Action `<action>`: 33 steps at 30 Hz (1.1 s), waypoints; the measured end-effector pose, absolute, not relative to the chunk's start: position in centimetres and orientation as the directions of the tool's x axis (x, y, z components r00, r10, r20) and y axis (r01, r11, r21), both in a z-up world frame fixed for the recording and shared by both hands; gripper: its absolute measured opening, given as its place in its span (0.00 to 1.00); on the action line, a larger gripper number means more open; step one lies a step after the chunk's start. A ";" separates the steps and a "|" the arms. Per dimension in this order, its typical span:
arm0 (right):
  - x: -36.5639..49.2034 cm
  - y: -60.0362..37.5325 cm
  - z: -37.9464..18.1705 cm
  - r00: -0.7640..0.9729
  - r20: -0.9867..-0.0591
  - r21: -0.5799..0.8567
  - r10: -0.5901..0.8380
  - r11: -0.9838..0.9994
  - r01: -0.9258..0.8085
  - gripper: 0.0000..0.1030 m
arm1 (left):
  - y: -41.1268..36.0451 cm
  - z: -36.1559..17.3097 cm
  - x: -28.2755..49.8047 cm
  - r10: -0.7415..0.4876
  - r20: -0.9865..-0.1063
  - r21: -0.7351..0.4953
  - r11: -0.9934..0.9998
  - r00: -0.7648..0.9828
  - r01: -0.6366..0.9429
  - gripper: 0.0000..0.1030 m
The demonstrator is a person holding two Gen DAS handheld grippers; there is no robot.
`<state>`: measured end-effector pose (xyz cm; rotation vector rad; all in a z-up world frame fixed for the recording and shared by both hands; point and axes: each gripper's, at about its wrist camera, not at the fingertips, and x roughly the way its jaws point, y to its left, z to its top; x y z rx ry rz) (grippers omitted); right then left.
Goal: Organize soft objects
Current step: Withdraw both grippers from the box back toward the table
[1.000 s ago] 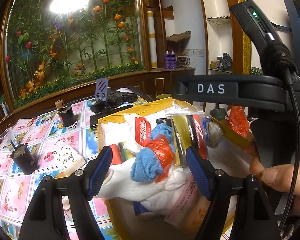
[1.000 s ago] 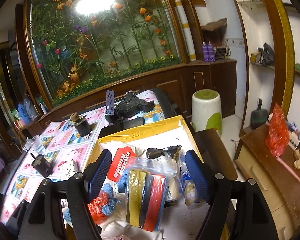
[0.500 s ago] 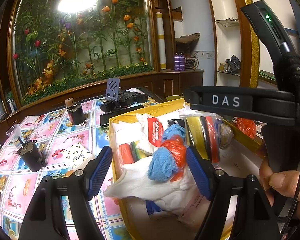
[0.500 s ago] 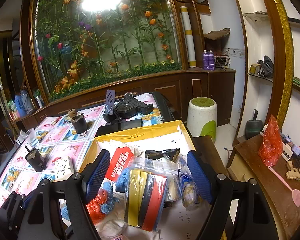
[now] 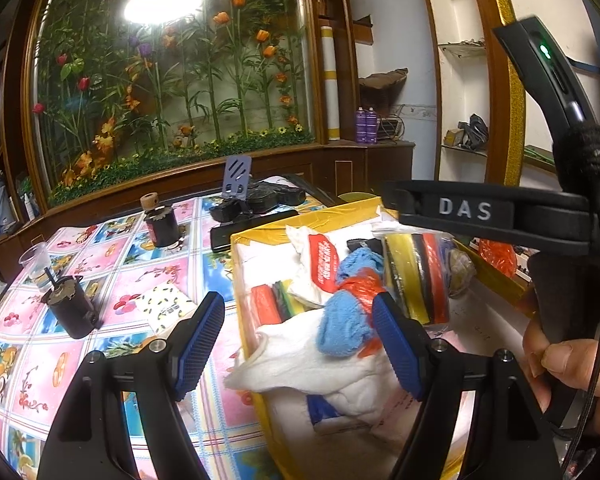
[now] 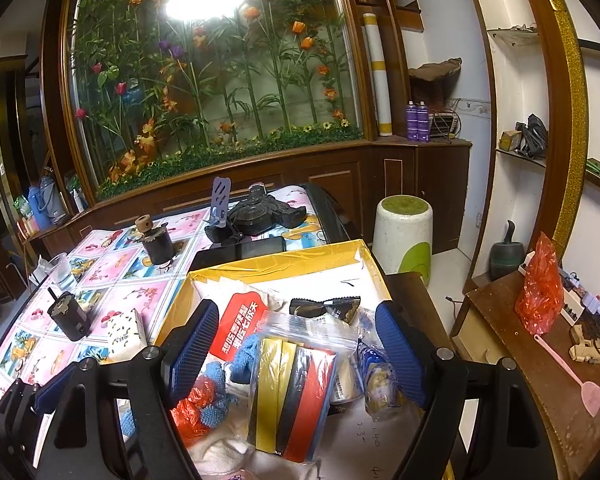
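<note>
The left claw (image 5: 298, 344) hangs with jaws wide apart, empty, over the near end of a yellow box (image 5: 300, 222); a white cloth (image 5: 300, 356) and a blue sock (image 5: 342, 326) lie between its pads. The right claw (image 6: 296, 352) is likewise spread and empty above a clear bag of colored strips (image 6: 296, 388) in the same box. The box sits on a worktop (image 5: 112, 264) with a flowered cover.

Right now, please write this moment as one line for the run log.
left gripper: open, over white cloth | right gripper: open, over zip bag | yellow box: full | nothing held
</note>
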<state>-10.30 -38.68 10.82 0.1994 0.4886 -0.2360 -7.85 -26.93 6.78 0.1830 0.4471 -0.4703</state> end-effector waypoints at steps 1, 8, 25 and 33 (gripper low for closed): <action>-10.3 -38.7 10.8 0.857 -0.485 0.131 -0.177 0.954 0.271 0.81 | -26.6 6.8 -7.8 -0.392 -0.454 0.066 0.881 0.800 0.468 0.73; -10.2 -38.8 10.5 0.854 -0.487 0.120 -0.183 0.955 0.273 0.82 | -22.9 7.1 -7.2 -0.324 -0.437 0.062 0.920 0.839 0.388 0.73; -9.7 -39.1 10.2 0.838 -0.505 0.117 -0.204 0.946 0.301 0.82 | -9.4 7.0 -2.6 -0.145 -0.498 -0.092 0.989 0.855 0.114 0.74; -9.7 -40.1 10.0 0.842 -0.518 0.185 -0.148 0.942 0.279 0.82 | -10.2 6.9 -3.3 -0.093 -0.464 0.021 0.993 0.881 0.116 0.74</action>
